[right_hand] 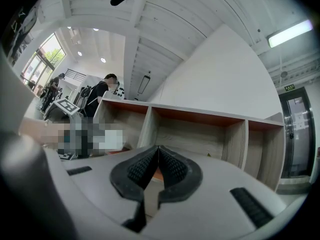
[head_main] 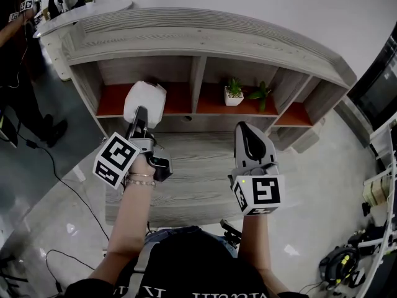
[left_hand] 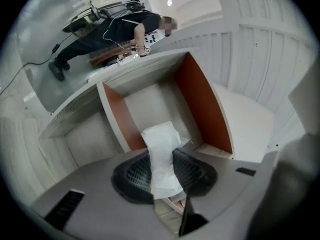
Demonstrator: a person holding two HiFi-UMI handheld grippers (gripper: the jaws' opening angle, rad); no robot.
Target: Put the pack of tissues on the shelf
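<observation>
Head view: clamping a white, plump, soft-wrapped pack of tissues in the left hand-held gripper, holding it at the mouth of the shelf's leftmost, orange-floored compartment; hovering the right hand-held gripper over the table, well apart from the pack.
Left gripper view: pinching the creased white wrapper between both ribbed pads, squeezing it narrow at the middle, pointing into that compartment.
Right gripper view: pressing the jaws together on nothing, facing the shelf.

White wall behind, glossy grey floor (black cables trailing), bright windows far off
</observation>
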